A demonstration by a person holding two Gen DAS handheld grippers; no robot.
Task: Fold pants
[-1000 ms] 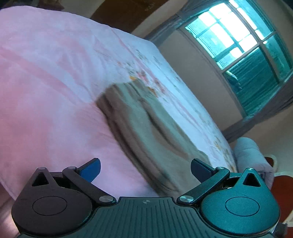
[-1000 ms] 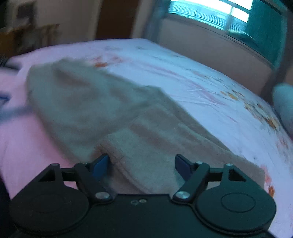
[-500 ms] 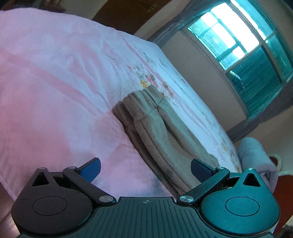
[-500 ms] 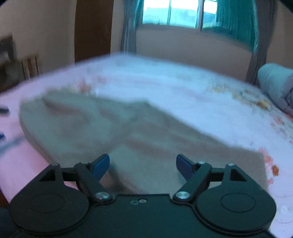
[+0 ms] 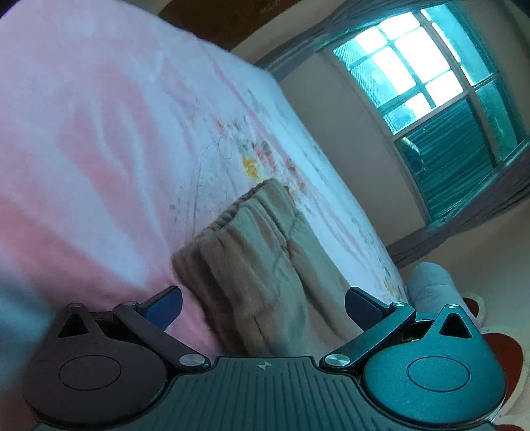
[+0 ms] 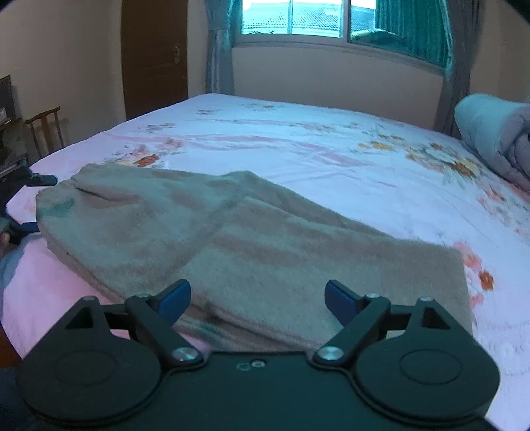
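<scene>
Beige pants (image 6: 205,232) spread flat on the bed (image 6: 331,146), just ahead of both spread-wide, empty grippers: left (image 5: 263,303), right (image 6: 256,296). No legible writing anywhere.

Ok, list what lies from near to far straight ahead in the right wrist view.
Right gripper with fingers open → tan pants lying flat on the bed → bare pink floral bedsheet → wall below the window → window.
</scene>
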